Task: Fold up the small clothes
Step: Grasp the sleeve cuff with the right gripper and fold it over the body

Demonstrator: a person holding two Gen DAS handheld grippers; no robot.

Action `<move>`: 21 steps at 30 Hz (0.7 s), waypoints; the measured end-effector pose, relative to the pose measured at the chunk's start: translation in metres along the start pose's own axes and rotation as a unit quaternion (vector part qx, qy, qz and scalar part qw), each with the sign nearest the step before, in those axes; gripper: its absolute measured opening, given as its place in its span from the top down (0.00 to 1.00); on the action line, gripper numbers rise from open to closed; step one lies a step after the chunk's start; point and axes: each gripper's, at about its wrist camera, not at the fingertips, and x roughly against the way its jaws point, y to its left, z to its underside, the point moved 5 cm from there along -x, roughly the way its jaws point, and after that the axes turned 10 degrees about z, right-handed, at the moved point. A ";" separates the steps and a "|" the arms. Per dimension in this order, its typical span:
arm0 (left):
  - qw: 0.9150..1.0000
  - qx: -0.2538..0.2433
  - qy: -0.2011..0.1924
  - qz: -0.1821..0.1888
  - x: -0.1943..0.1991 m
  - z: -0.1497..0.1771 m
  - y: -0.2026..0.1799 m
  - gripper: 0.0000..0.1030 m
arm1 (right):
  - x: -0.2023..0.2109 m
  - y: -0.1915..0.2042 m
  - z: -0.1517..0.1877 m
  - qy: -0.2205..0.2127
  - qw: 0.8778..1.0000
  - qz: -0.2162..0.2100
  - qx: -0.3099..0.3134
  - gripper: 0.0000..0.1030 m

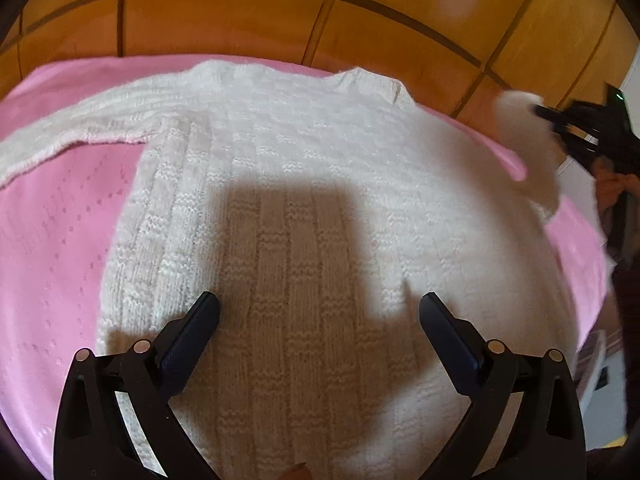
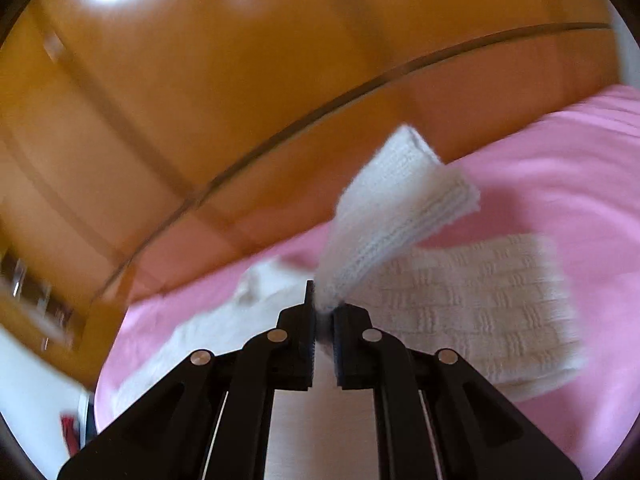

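A white knitted sweater lies spread on a pink blanket. Its left sleeve stretches out flat to the left. My left gripper hovers wide open over the sweater's lower body, with nothing between its fingers. At the right edge of the left wrist view, my right gripper holds the sweater's right sleeve lifted off the blanket. In the right wrist view my right gripper is shut on that sleeve, whose ribbed cuff sticks up beyond the fingertips. The sweater's body lies below it.
A glossy wooden headboard or wardrobe panel with dark grooves rises behind the bed. The pink blanket runs off to the right. Part of a person's clothing shows at the far right edge.
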 end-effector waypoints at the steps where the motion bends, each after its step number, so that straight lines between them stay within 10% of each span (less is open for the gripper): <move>1: 1.000 0.006 0.002 0.006 0.002 -0.002 0.002 0.04 | -0.011 0.023 0.011 0.012 1.000 -0.010 0.018 0.94; 3: 1.000 0.018 0.003 0.019 0.006 -0.005 0.004 0.04 | -0.021 0.058 0.034 0.028 0.998 -0.032 0.046 0.89; 5: 0.999 0.033 0.002 0.025 0.011 -0.010 0.007 0.04 | -0.032 0.081 0.050 0.039 0.996 -0.049 0.062 0.29; 13: 0.989 0.118 -0.014 0.090 0.014 -0.043 0.028 0.24 | 0.009 0.061 0.106 0.038 0.997 -0.056 0.046 0.23; 21: 0.978 0.166 0.004 0.124 -0.037 -0.087 0.024 0.25 | 0.051 -0.044 0.154 0.056 0.998 0.014 -0.020 0.18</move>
